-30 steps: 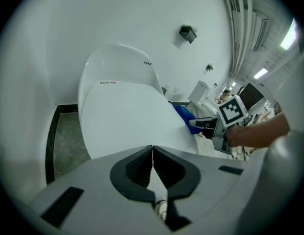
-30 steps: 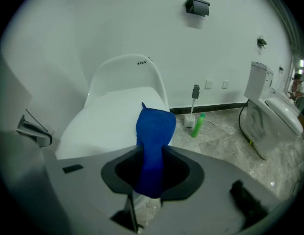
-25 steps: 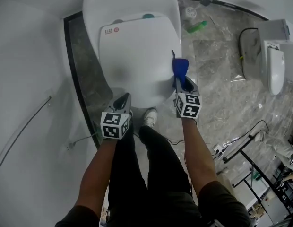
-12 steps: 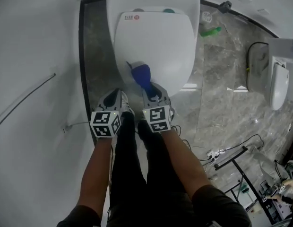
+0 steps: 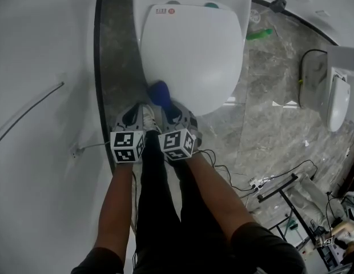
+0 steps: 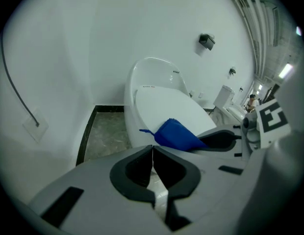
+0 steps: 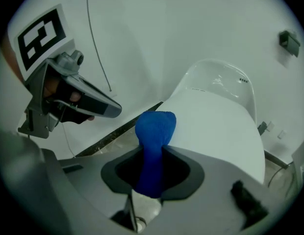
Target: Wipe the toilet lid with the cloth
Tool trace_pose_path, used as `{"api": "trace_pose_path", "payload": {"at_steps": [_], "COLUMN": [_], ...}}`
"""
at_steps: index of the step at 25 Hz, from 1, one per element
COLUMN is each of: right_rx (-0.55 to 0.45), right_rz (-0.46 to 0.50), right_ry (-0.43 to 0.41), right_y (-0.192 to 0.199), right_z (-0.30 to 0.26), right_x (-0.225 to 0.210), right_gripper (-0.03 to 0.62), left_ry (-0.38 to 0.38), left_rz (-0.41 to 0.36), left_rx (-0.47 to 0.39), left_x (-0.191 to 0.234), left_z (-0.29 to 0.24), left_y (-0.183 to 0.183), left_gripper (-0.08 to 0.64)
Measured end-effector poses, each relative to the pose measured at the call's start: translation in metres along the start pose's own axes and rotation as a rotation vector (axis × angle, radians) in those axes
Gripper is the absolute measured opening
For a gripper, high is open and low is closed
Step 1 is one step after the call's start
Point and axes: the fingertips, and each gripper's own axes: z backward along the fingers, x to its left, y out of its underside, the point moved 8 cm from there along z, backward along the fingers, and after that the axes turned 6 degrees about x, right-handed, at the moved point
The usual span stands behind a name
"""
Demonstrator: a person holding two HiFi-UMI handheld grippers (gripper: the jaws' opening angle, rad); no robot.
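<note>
The white toilet lid (image 5: 191,44) is down, and I look straight down on it. My right gripper (image 5: 167,108) is shut on a bunched blue cloth (image 5: 159,93), which sits at the lid's front left edge. In the right gripper view the cloth (image 7: 154,131) sticks up from between the jaws, with the lid (image 7: 215,126) just behind it. My left gripper (image 5: 133,116) hangs shut and empty close beside the right one, over the floor left of the bowl. Its closed fingertips (image 6: 153,148) show with the cloth (image 6: 176,133) and lid (image 6: 166,109) beyond.
The person's legs and shoes (image 5: 144,116) stand right at the bowl's front. A white wall with a thin cable (image 5: 28,116) is on the left. A green bottle (image 5: 258,35) lies on the marble floor, a second toilet (image 5: 337,90) stands at the right, and cables (image 5: 245,181) trail nearby.
The right gripper has carried the cloth from the lid's right edge across to its front left edge. The left gripper drifted slightly, so the two now sit side by side.
</note>
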Motion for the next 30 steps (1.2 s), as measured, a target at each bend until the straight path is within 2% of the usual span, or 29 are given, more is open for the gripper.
{"api": "trace_pose_path", "payload": {"at_steps": [3,6,8,21,27,30], "right_rx": [-0.008,-0.023,-0.029,-0.032,0.028,0.002], "right_rz": [-0.052,-0.108,-0.159,-0.462,-0.626,-0.65], "right_ry": [0.024,0.052,0.078,0.265,0.33,0.356], "right_y": [0.01,0.026,0.038,0.12,0.158,0.165], "right_z": [0.007,0.017,0.024,0.064,0.066,0.08], "right_x": [-0.008,-0.022,-0.033,-0.114,-0.148,-0.159], "right_gripper": [0.094,0.094,0.094,0.095,0.095,0.095], "left_ry": [0.026,0.055,0.06,0.136,0.142,0.14], "left_rz": [0.008,0.106,0.135,0.011,-0.01,-0.031], "left_rx": [0.009,-0.014,-0.021,0.016,0.022,0.023], "left_x": [-0.007,-0.014,-0.02,-0.069,-0.078,-0.084], "left_z": [0.002,0.003,0.002,-0.01,-0.016,-0.013], "left_y": [0.005,0.003,0.001,-0.012,-0.014,-0.013], "left_gripper": [0.014,0.013,0.014,0.014,0.014,0.014]}}
